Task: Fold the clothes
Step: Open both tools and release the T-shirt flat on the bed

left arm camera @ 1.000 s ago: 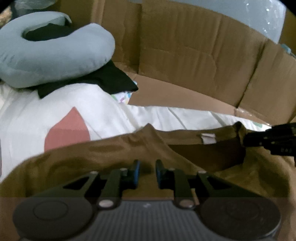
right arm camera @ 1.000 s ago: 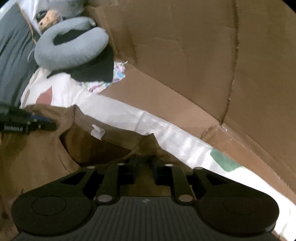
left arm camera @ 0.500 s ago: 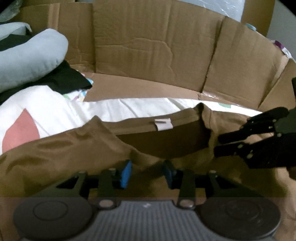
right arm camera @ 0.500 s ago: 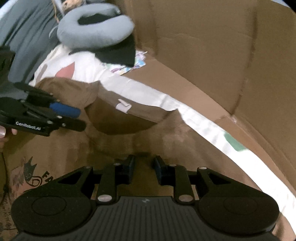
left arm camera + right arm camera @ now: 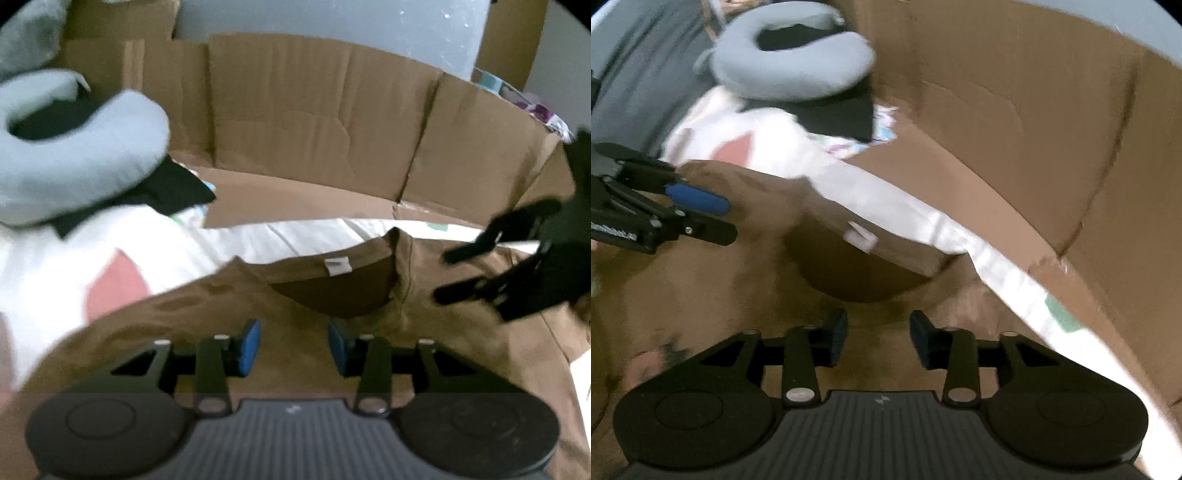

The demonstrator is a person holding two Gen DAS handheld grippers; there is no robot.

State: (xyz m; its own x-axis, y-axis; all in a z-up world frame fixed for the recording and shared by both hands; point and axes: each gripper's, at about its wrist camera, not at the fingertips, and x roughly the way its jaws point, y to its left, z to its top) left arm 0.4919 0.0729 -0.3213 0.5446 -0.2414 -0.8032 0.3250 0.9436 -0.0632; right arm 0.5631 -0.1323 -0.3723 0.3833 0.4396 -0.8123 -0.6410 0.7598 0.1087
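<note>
The brown shirt (image 5: 303, 354) lies flat on the bed (image 5: 55, 266), collar away from both grippers. The left gripper (image 5: 293, 345) and right gripper (image 5: 878, 338) hover over its shoulders, jaws just opened, nothing between them.

Dim, motion-blurred pics w/ fisheye-warped edges
</note>
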